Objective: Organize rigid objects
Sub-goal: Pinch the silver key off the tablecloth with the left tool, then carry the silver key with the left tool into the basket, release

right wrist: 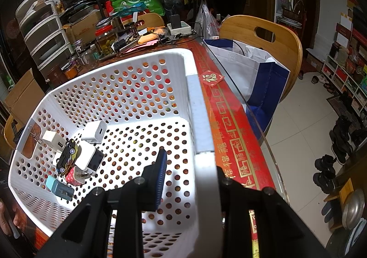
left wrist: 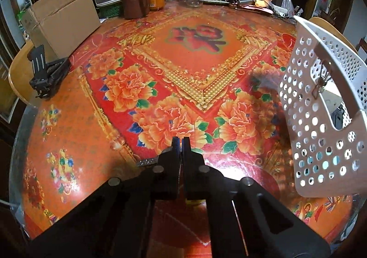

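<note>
Your left gripper (left wrist: 181,141) is closed on nothing above the table (left wrist: 91,143). Your right gripper (right wrist: 183,166) clamps the near-right wall of the white basket (right wrist: 201,120), where chargers (right wrist: 94,131) and a toy car (right wrist: 66,157) lie at the left.

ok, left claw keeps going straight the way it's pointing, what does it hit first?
Probably the floral tablecloth just past the shut left claw. Nothing sits in that line; the white basket is off to its right.
</note>
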`<action>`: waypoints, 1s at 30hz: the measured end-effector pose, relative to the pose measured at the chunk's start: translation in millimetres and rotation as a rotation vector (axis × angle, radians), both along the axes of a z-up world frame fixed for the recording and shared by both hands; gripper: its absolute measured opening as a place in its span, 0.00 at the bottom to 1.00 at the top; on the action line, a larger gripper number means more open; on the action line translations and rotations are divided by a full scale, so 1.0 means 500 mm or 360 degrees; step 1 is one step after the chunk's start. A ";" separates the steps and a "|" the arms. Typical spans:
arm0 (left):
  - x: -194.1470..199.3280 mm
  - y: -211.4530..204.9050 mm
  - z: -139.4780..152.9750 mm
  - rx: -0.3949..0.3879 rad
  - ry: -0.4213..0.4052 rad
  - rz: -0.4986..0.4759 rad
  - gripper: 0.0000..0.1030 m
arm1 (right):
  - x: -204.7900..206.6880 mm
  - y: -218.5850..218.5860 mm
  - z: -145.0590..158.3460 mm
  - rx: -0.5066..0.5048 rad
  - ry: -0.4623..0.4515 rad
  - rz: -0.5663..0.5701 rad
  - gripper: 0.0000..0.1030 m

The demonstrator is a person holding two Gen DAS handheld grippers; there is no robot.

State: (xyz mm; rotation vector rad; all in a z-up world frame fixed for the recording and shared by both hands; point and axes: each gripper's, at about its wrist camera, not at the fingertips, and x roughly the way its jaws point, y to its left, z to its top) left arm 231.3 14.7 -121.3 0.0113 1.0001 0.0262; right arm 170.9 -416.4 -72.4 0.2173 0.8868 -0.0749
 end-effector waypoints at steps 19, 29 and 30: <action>-0.057 0.007 0.130 -0.0005 -0.0221 -0.0028 0.02 | 0.001 0.000 0.001 -0.0001 0.0000 0.0001 0.27; -0.087 -0.033 0.263 0.0029 -0.0409 -0.0103 0.02 | 0.000 0.000 0.001 -0.0001 -0.0001 0.0002 0.27; -0.090 -0.041 0.279 0.0033 -0.0431 -0.0113 0.02 | 0.001 0.000 0.001 0.0000 -0.0001 0.0002 0.27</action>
